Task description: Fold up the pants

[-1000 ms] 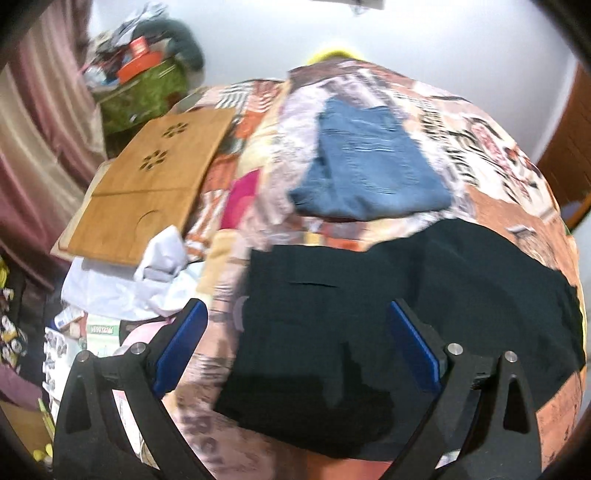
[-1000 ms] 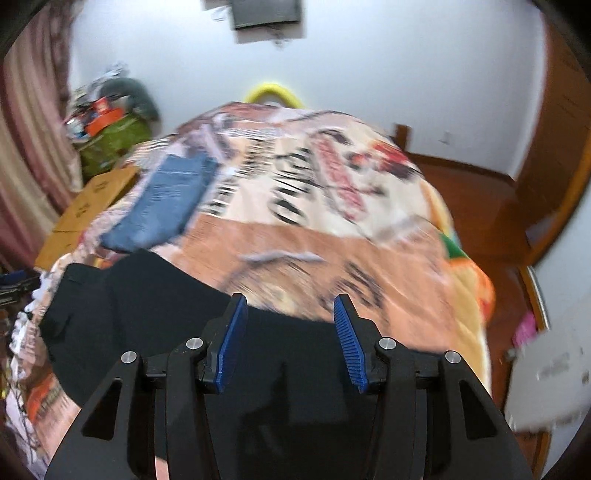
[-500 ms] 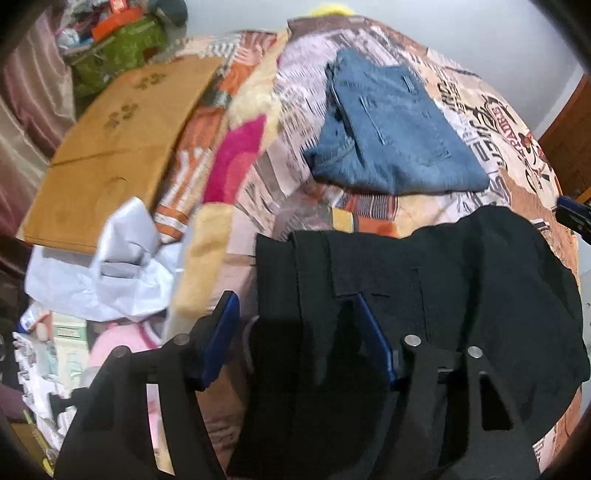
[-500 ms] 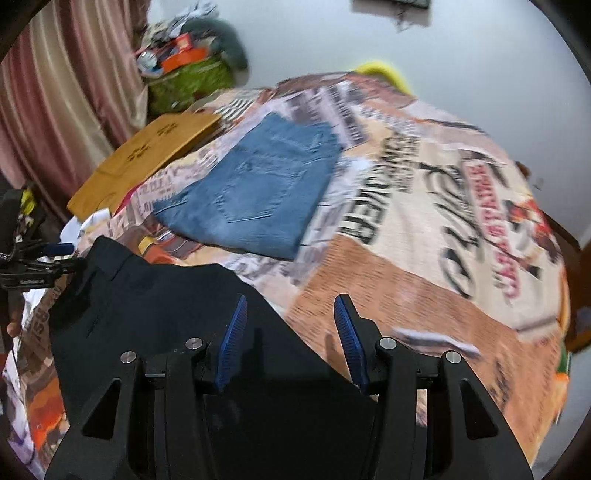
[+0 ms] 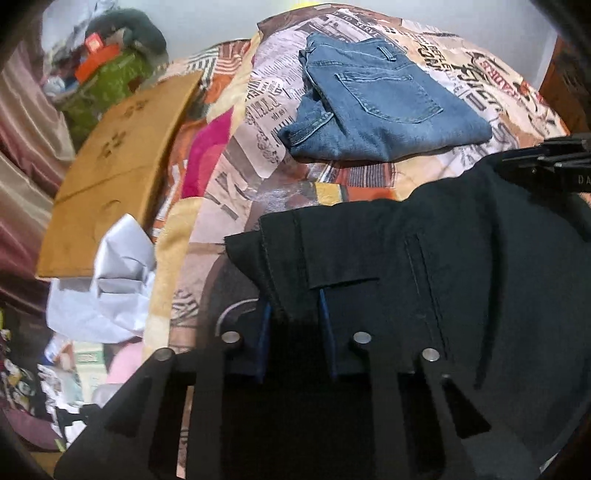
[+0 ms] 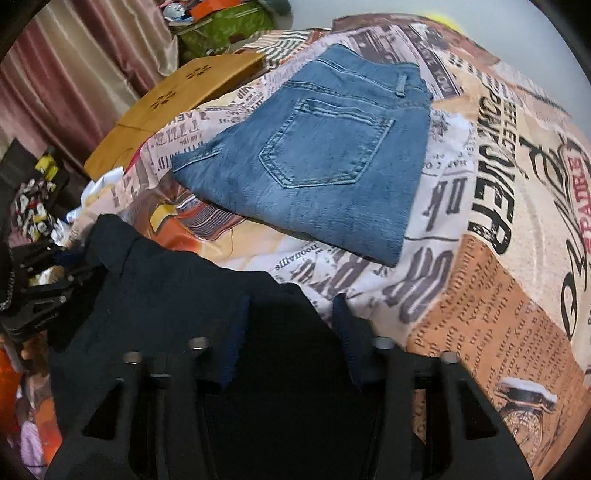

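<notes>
Lying nearest both cameras, black pants (image 5: 461, 280) sprawl across the near edge of a bed. Left gripper (image 5: 293, 325) sits at their waistband end; its blue pads (image 5: 325, 317) are drawn close together with a fold of the black cloth between them, so it looks clamped on the pants. Right gripper (image 6: 290, 332) is at the far end of the same garment; its blue pads (image 6: 347, 332) stand apart with black fabric bunched between and over the fingers, and I cannot tell whether it grips. Each gripper shows at the edge of the other's view.

Surface: bedspread (image 6: 480, 258) printed like collaged newspaper, with bold black lettering on cream, orange and brown patches, plus a pink patch on its left side.

Farther back, folded blue jeans (image 6: 325, 155) lie flat on the spread, back pocket up, apart from the black pants.

Left of the bed: crumpled white cloth (image 5: 107, 280) near the mattress edge, mixed clutter below it. Beyond that, a wooden board (image 5: 118, 166) with flower-shaped cutouts rests against the bedside. Farther still, a green bag (image 5: 107, 81) heaped with orange and grey items.

Room: pinkish-brown curtain (image 6: 74, 74) along the left, plain pale wall (image 5: 461, 18) behind the bed, brown wooden panel (image 5: 561, 85) at far right.
</notes>
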Motion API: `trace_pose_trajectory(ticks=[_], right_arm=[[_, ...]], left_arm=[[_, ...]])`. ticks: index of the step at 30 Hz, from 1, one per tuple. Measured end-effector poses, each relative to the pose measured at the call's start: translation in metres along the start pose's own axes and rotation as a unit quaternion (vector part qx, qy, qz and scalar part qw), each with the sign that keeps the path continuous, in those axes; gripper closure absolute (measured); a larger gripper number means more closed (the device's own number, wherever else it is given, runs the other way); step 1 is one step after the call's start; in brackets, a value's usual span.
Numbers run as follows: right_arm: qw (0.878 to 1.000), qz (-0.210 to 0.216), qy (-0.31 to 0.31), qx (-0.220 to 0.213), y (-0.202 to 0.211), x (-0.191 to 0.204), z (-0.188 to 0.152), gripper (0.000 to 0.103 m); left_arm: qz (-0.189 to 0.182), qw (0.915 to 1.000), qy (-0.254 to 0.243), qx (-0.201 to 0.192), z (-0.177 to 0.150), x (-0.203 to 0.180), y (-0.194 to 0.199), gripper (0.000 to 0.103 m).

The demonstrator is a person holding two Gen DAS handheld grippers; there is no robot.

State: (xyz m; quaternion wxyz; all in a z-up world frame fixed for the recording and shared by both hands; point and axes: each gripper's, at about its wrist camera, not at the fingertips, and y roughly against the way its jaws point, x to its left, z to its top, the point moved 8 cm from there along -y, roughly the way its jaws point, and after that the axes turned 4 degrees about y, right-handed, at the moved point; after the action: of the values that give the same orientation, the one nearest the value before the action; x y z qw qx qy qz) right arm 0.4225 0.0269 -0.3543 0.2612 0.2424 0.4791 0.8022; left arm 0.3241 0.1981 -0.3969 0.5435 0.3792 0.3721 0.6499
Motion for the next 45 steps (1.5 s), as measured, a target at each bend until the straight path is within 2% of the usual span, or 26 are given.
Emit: trace_pose_trajectory(ticks=[2, 6, 10, 12, 15, 18, 21, 24, 26, 30, 34, 36, 39, 42, 45], right_arm=[[1.0, -0.007, 0.019, -0.005, 0.001, 0.005, -0.002, 0.09], [0.997, -0.049, 0.049, -0.031, 0.007, 0.009, -0.002, 0.095], [0.993, -0.088, 0.054, -0.054, 0.013, 0.003, 0.005, 0.097], [0.991, -0.111, 0.055, -0.053, 0.011, -0.003, 0.007, 0.098], [0.993, -0.106, 0.042, -0.036, 0.011, -0.004, 0.009, 0.097], [0.994, -0.1, 0.019, -0.043, 0.033, -0.009, 0.008, 0.085], [0.992, -0.105, 0.002, -0.067, 0.065, -0.013, 0.002, 0.072], [0.99, -0.112, -0.013, -0.089, 0.097, -0.017, -0.01, 0.064], [0.988, -0.115, -0.021, -0.097, 0.115, -0.019, -0.02, 0.064], [0.986, -0.125, -0.03, -0.106, 0.141, -0.019, -0.047, 0.064], [0.984, -0.142, -0.024, -0.104, 0.153, -0.017, -0.075, 0.063], [0.984, -0.146, -0.023, -0.1, 0.155, -0.015, -0.091, 0.062], [0.984, -0.15, -0.031, -0.09, 0.155, -0.014, -0.118, 0.061], [0.984, -0.156, -0.038, -0.078, 0.151, -0.015, -0.141, 0.061], [0.985, -0.152, -0.059, -0.064, 0.147, -0.02, -0.163, 0.061]], left_arm=[[0.011, 0.9999, -0.008, -0.002, -0.001, 0.001, 0.0, 0.08], [0.023, 0.9996, -0.017, -0.001, 0.002, 0.006, -0.001, 0.08], [0.035, 0.9993, -0.014, -0.003, 0.005, 0.01, -0.003, 0.079], [0.038, 0.9992, -0.015, -0.001, 0.007, 0.01, -0.005, 0.079], [0.03, 0.9995, -0.01, 0.005, 0.009, 0.013, 0.001, 0.076], [0.032, 0.9994, 0.009, -0.006, 0.012, 0.024, 0.022, 0.076], [0.001, 0.9991, 0.037, -0.021, 0.012, 0.033, 0.049, 0.076], [-0.015, 0.9974, 0.06, -0.038, 0.008, 0.043, 0.081, 0.076], [-0.023, 0.9967, 0.066, -0.041, 0.003, 0.044, 0.094, 0.075], [-0.04, 0.996, 0.076, -0.025, -0.019, 0.037, 0.105, 0.061], [-0.059, 0.9938, 0.094, 0.003, -0.044, 0.029, 0.097, 0.058], [-0.08, 0.9901, 0.111, 0.032, -0.059, 0.021, 0.086, 0.058], [-0.091, 0.9857, 0.13, 0.058, -0.078, 0.014, 0.075, 0.058], [-0.134, 0.9741, 0.171, 0.064, -0.086, 0.004, 0.071, 0.047], [-0.149, 0.9663, 0.199, 0.067, -0.089, -0.001, 0.068, 0.041]])
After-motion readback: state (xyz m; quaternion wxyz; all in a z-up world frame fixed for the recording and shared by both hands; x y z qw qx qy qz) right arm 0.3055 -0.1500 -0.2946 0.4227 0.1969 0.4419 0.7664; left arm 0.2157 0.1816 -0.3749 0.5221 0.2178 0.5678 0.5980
